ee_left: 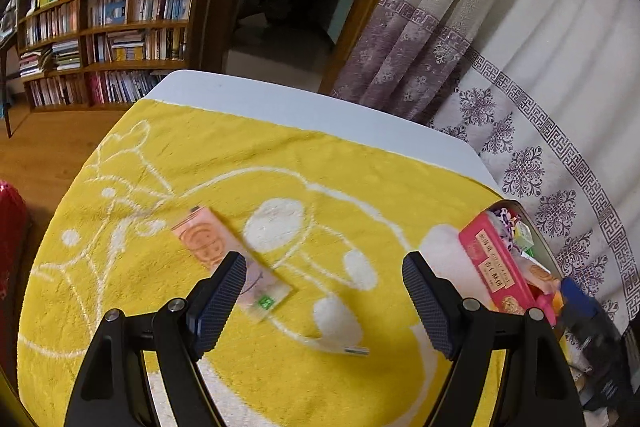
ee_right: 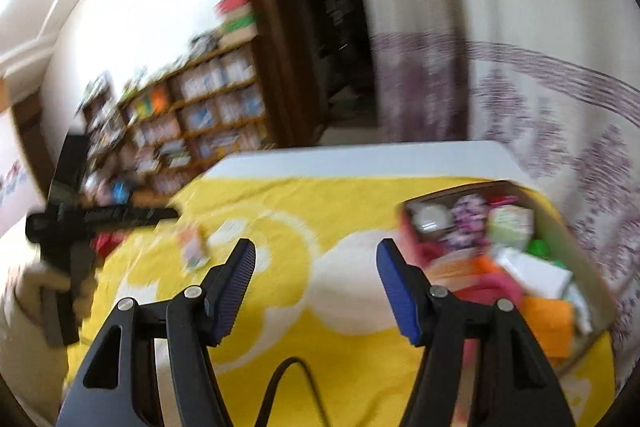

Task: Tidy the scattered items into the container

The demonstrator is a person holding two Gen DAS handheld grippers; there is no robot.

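Observation:
A flat pink packet [ee_left: 204, 239] with a round print lies on the yellow towel [ee_left: 280, 163]. Its near end is hidden behind one finger of my left gripper [ee_left: 324, 267], which hangs open and empty above the towel. A small clear wrapper [ee_left: 348, 347] lies blurred below the jaws. The container [ee_left: 538, 231] stands at the right, filled with a pink box [ee_left: 488, 267] and other packets. In the blurred right wrist view my right gripper [ee_right: 316, 251] is open and empty over the towel. There the container [ee_right: 580, 247] is to its right and the pink packet [ee_right: 194, 247] to its left.
The towel covers a white table [ee_left: 304, 107] whose far edge runs along a patterned curtain [ee_left: 540, 107]. A bookcase [ee_left: 112, 19] and a dark doorway stand behind. The black frame of the left tool [ee_right: 72, 227], held by a cream-sleeved hand [ee_right: 28, 299], reaches in at the left.

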